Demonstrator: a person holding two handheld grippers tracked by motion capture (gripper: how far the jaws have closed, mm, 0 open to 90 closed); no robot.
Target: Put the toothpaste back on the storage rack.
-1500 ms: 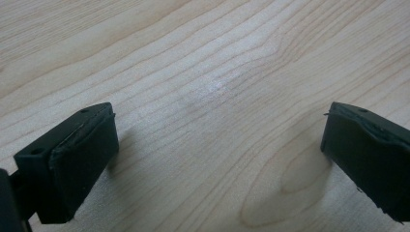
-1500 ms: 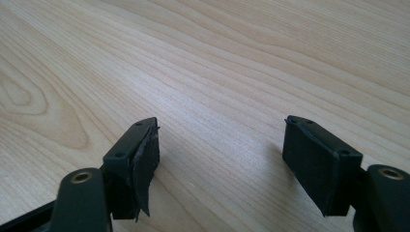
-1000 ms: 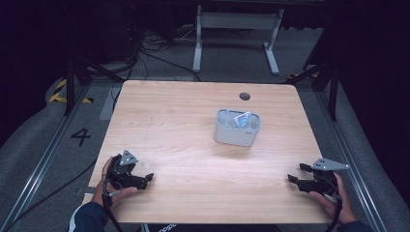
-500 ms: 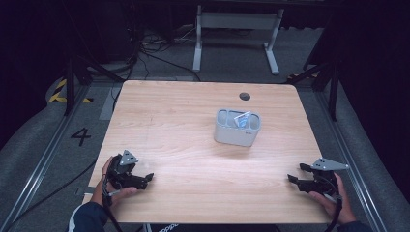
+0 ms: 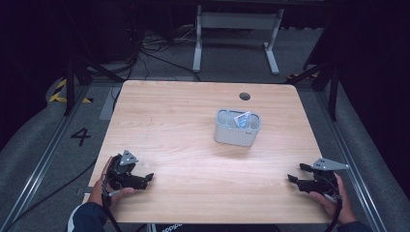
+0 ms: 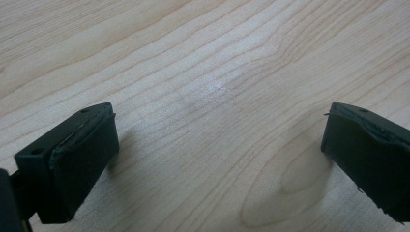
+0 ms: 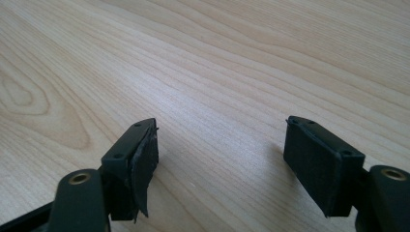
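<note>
While both hands rest at the near edge of the wooden desk (image 5: pixel 193 125), the left tool (image 5: pixel 145 180) lies low over the near-left corner and the right tool (image 5: pixel 295 174) over the near-right corner, well apart from each other. Seen from the left gripper view, the left tool (image 6: pixel 212 145) stands released, its two black jaws spread wide toward the two sides of the frame, with bare wood grain between them and nothing gripped; the jaw tips sit close above the desk (image 6: pixel 212 58) and throw soft shadows on it, though whether they touch the surface cannot be told. From the right gripper view, the right tool (image 7: pixel 217 150) is likewise released, its jaws set wide with plain wood between them, one pad (image 7: pixel 145 159) looking worn and ragged at its lower edge. Neither tool holds anything. Nearest to them, though well away from both, a grey caddy (image 5: pixel 238 128) stands upright on the far-right part of the desk, just in front of a round cable hole (image 5: pixel 244 96); it has compartments, and a light bluish packet (image 5: pixel 240 119) leans tilted inside it, but which compartment cannot be told.
</note>
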